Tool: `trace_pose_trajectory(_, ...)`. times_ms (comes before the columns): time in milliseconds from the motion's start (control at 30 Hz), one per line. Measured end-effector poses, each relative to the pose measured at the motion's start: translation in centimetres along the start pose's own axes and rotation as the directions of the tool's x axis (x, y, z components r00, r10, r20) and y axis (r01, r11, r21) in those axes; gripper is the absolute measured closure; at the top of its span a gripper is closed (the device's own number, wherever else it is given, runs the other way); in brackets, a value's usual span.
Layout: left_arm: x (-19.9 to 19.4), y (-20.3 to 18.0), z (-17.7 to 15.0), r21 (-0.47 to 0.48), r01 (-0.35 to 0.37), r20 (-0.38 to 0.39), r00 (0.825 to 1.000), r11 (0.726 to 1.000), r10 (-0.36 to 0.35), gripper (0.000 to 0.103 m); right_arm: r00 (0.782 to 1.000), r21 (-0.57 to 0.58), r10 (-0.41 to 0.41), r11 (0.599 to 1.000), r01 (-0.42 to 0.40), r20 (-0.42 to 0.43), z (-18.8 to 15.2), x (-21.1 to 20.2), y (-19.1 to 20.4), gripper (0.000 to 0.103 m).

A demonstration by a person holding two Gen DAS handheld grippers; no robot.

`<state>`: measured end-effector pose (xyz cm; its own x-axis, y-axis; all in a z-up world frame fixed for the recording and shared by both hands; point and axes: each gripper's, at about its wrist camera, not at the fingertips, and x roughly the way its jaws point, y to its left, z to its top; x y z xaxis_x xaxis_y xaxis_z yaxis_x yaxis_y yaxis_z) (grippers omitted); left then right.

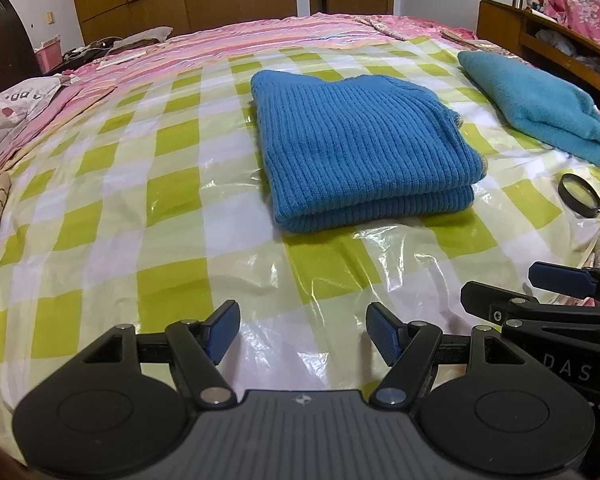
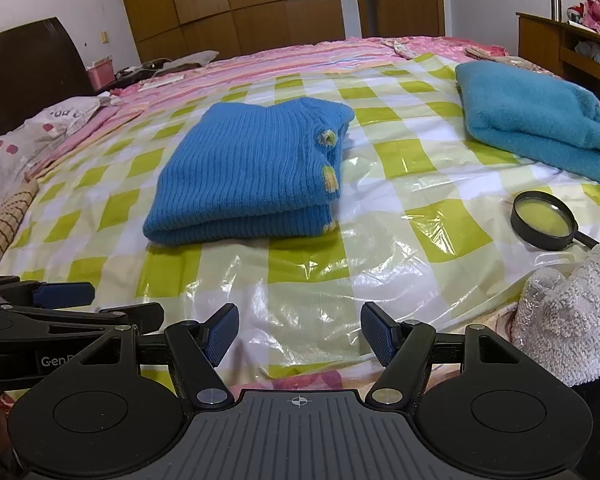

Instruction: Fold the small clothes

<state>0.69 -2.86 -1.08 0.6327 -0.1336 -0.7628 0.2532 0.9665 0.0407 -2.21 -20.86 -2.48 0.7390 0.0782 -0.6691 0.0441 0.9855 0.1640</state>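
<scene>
Ribbed blue knit sweater [image 1: 364,144] lies folded mid-sheet, fuzzy teal garment [image 2: 536,120] folded far right; left gripper [image 1: 302,332] and right gripper [image 2: 298,330] both released, empty; folding judged essentially complete.

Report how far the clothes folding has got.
Done: the blue ribbed sweater lies folded on the checked plastic sheet, and the teal fleece garment lies folded further right. In hand: nothing; the left tongs and right tongs are both open and empty, short of the clothes. Possibly left: a crumpled white terry cloth beside the magnifying glass.
</scene>
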Motion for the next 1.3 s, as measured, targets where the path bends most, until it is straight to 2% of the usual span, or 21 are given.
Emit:
trace_pose_trajectory(167,-0.01,0.06,-0.01,-0.003,-0.006,-0.010,1.000,1.000,0.006,0.029,1.000,-0.004,0.000,1.000,0.000,-0.002,-0.11,0.06,0.07,0.035)
trace_pose_trajectory(300,0.05,0.65,0.05,-0.043,0.021,-0.021,1.000,0.999,-0.022,0.029,1.000,0.000,0.007,1.000,-0.007,0.001,-0.13,-0.02,0.05,0.033)
trace_pose_trajectory(467,0.08,0.38,-0.08,-0.026,-0.001,-0.017,1.000,1.000,0.001,0.029,1.000,-0.016,-0.006,1.000,0.006,-0.003,-0.25,0.05,0.36,0.033)
trace_pose_trajectory(1300,-0.05,0.57,-0.24,-0.042,-0.007,-0.013,1.000,0.999,0.006,0.028,1.000,-0.004,-0.001,1.000,0.001,-0.010,-0.32,0.24,0.22,0.031)
